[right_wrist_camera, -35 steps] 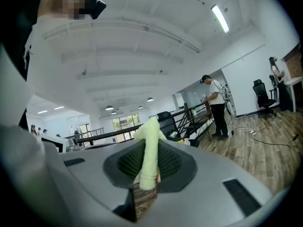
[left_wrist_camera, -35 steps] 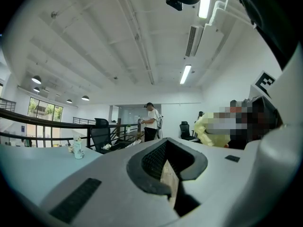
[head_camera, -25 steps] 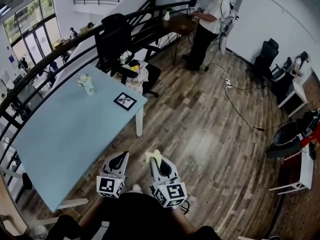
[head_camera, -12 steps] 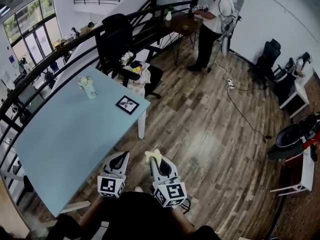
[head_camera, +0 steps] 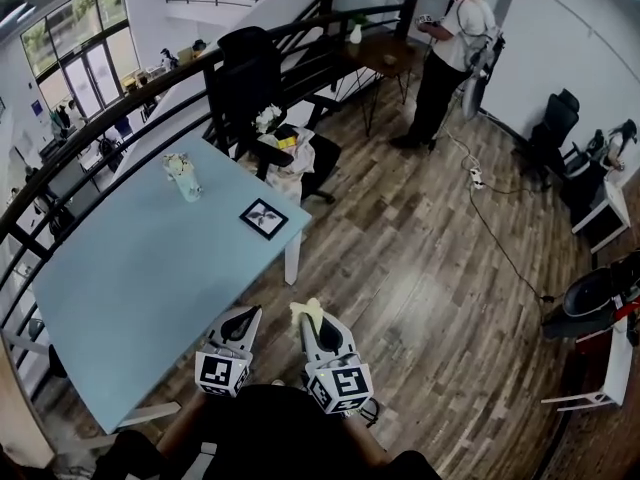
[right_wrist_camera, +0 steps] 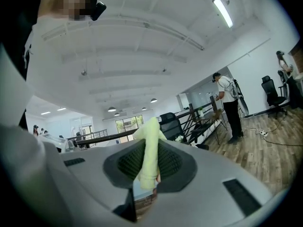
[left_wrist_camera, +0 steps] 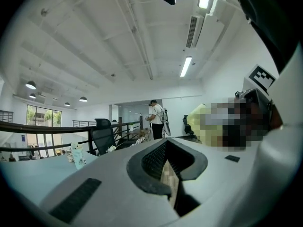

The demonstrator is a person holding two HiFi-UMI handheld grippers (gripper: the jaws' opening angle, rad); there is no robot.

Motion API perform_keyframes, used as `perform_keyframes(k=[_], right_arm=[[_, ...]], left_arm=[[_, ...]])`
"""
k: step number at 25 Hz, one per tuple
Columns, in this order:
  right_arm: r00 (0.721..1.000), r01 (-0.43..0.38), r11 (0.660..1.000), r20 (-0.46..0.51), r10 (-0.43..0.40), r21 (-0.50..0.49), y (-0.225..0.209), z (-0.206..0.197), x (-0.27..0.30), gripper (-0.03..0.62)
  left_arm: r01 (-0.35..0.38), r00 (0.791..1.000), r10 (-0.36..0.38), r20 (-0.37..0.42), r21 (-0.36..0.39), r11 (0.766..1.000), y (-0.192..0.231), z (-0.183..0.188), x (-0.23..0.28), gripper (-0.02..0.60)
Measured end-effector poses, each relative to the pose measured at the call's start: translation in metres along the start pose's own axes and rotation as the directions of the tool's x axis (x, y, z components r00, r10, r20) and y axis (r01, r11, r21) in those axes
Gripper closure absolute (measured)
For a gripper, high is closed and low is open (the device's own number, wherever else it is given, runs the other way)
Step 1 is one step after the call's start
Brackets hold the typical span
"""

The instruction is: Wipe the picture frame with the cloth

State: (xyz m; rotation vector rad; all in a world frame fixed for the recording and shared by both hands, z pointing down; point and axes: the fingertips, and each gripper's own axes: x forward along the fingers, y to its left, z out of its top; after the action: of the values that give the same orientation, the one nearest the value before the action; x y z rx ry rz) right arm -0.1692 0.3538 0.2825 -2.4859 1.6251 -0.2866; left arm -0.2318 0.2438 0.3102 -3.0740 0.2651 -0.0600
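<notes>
Pale yellow cloth [right_wrist_camera: 150,148] is clamped between the jaws of my right gripper [head_camera: 318,320]. In the right gripper view a fold of it stands up between the ribbed dark pads. In the head view its end pokes out past the jaw tips towards 11 o'clock.

My left gripper [head_camera: 240,320] has its jaws together with nothing between them. The left gripper view shows only a thin slit between the pads. Both grippers hang side by side, near each other, at the 6 o'clock side of the head view. They are over the brown wooden plank floor [head_camera: 420,268], just off the near edge of the light blue rectangular table [head_camera: 120,288].

The small square black-framed picture frame [head_camera: 264,218] lies flat on that table, close to its right-hand corner. It is at about 12 o'clock from the grippers and well apart from both. Neither the cloth nor any jaw touches it.

At 10 o'clock from the frame a small pale vase holding white flowers [head_camera: 181,176] stands upright on the table. A black office chair [head_camera: 245,73] stands beyond the table at 12 o'clock, against a black railing. A person in a white top [head_camera: 455,53] stands at 1 o'clock in the head view, far from the table.
</notes>
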Motion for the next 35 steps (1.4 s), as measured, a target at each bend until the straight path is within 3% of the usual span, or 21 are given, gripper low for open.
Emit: perform_keyframes(k=[20, 29, 35], right_arm=[[0.993, -0.097, 0.995, -0.062, 0.096, -0.014, -0.115, 0.039, 0.102, 0.536], [0.972, -0.218, 0.976, -0.092, 0.215, -0.015, -0.171, 0.054, 0.151, 0.536], [0.949, -0.301, 0.953, -0.110, 0.296, -0.028, -0.212, 0.063, 0.174, 0.536]], left_arm=[[-0.132, 0.991, 0.132, 0.013, -0.020, 0.991, 0.020, 0.018, 0.146, 0.584], [-0.259, 0.966, 0.260, 0.010, -0.020, 0.966, 0.024, 0.025, 0.205, 0.584], [-0.359, 0.933, 0.359, 0.003, -0.020, 0.933, 0.023, 0.020, 0.239, 0.584]])
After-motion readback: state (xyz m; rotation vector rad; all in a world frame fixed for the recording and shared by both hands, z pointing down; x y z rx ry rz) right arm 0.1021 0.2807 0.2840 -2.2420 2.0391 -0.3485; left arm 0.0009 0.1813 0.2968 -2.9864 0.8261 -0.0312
